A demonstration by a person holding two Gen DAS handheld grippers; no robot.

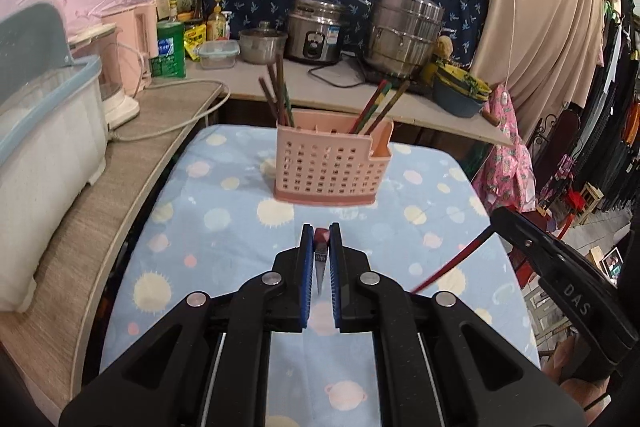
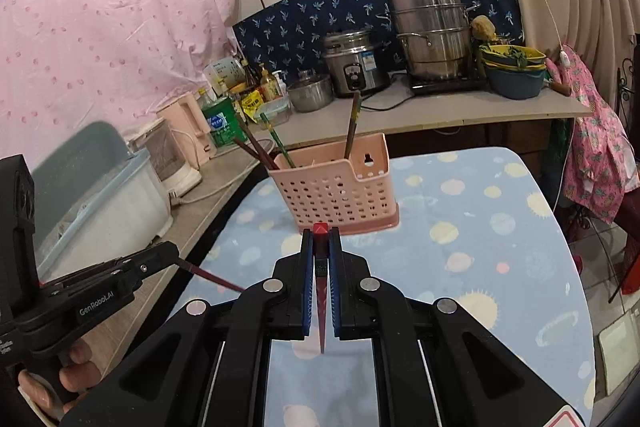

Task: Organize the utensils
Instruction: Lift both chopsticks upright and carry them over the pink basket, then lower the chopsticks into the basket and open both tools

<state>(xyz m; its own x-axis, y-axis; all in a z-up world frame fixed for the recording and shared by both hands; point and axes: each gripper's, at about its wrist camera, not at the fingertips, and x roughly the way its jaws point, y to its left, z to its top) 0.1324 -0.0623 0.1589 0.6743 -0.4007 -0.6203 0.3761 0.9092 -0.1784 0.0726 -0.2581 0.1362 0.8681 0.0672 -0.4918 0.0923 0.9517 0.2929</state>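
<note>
Pinching one red chopstick (image 2: 321, 291) between right tongs (image 2: 321, 239).

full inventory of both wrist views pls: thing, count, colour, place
Utensil basket: one, pink, slotted, on the dotted blue cloth.
Chopsticks in basket: several, brown, red and green, leaning in both ends.
Red chopstick: one in each claw.
Rice cooker: one, steel, back counter.
Steamer pot: one, steel, tiered, right of cooker.
Small pot: one, steel, left of cooker.
Bowls: stacked, blue and yellow, counter's right end.
Storage bin: one, white with blue rim, left shelf.
Left claw: shut on a chopstick.
Right claw: shut on a chopstick.
</note>
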